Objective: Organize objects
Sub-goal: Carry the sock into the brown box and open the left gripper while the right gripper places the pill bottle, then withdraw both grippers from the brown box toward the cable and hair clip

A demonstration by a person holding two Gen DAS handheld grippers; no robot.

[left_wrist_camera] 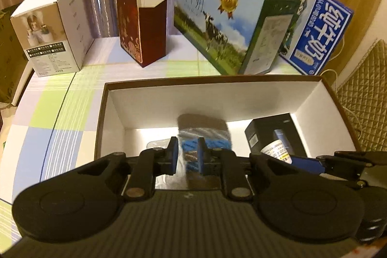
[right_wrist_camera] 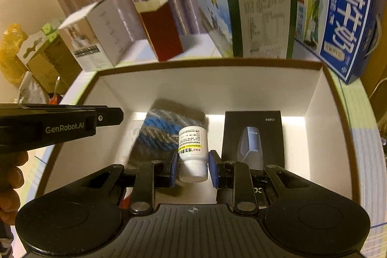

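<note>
An open brown box with white inside [left_wrist_camera: 169, 98] [right_wrist_camera: 314, 98] sits on the checked tablecloth. My left gripper [left_wrist_camera: 188, 153] is shut on a blue and grey knitted item [left_wrist_camera: 205, 134], which hangs blurred over the box; the knit also shows in the right wrist view [right_wrist_camera: 164, 129]. My right gripper [right_wrist_camera: 193, 167] is shut on a white pill bottle [right_wrist_camera: 193, 149], cap toward the camera, held inside the box. A black product box [right_wrist_camera: 251, 137] [left_wrist_camera: 273, 134] lies on the box floor at the right.
Behind the box stand a white carton [left_wrist_camera: 53, 33], a dark red open paper box [left_wrist_camera: 142, 25], a light blue milk carton case [left_wrist_camera: 232, 16] and a blue milk case [left_wrist_camera: 312, 25]. A quilted chair [left_wrist_camera: 362, 93] is at the right. Cardboard boxes [right_wrist_camera: 41, 57] stand left.
</note>
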